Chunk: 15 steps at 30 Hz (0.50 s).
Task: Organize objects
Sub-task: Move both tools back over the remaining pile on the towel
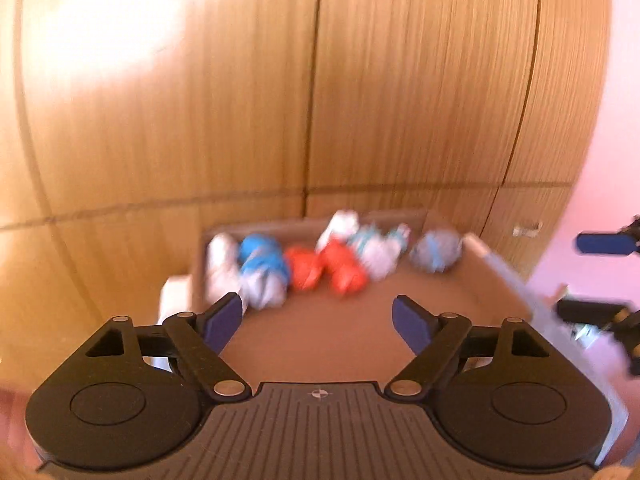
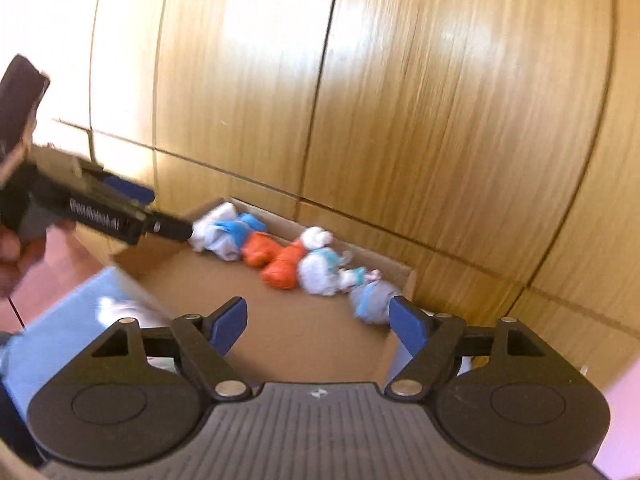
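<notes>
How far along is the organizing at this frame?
Done: rolled fabric bundles sit in a row along the cardboard box's far wall. In hand: nothing; left gripper and right gripper are both open and empty. Left: unclear; no loose items are identifiable.

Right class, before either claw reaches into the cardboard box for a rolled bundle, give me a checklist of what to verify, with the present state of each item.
1. Left claw open and empty: ok.
2. Right claw open and empty: ok.
3. Bundles lie in a row along the far wall of the cardboard box: ok.
4. Bare box floor between the claws and the row: ok.
5. Orange bundles lie apart from their neighbours: not ok, they touch.
6. Views sharp enough to pick a grip spot: not ok, both are motion-blurred.
</notes>
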Tool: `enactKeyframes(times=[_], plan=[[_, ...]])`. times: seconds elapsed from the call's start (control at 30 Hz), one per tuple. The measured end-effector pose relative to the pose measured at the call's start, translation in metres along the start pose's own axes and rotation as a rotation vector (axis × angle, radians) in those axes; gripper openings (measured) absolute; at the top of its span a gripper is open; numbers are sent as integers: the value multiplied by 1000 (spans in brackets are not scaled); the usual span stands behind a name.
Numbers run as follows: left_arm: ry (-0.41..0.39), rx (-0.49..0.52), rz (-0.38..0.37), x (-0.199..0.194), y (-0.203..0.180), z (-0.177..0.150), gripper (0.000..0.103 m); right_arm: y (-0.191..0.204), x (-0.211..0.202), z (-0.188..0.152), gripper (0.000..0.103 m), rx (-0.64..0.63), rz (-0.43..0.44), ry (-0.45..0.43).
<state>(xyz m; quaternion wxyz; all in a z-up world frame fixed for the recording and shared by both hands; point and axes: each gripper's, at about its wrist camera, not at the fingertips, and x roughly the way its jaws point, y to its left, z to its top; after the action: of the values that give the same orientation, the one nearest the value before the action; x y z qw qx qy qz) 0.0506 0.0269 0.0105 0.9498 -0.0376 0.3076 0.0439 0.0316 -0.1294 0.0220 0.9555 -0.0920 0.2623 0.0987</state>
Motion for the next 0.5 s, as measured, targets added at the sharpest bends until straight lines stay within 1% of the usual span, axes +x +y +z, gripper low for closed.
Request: enactKeyframes(times=[0.03,0.1,0.17,0.2,0.3,0.37,0.5], plan=[[-1,4,7,-12,5,-8,86,6,0,-7,75,6,-6,-8],[0,9,30,-19,8,-27,86,18,-4,-17,75,16,-27,-17],[12,5,32,-22,8,-41,86,24,-8,-25,75,40,-19,-12],[17,9,28,-31,10,-49,86,28,-9,-29,75,49,-17,-11],[18,66,46,-35,5,-67,86,38,-17,-39,76,50,-37,3],[26,75,47,-31,5,-75,86,40,-14,-43,76,70,-32,10],[49,61,46,-36,10,-86,86,46,-12,-51,75,105,-32,21]])
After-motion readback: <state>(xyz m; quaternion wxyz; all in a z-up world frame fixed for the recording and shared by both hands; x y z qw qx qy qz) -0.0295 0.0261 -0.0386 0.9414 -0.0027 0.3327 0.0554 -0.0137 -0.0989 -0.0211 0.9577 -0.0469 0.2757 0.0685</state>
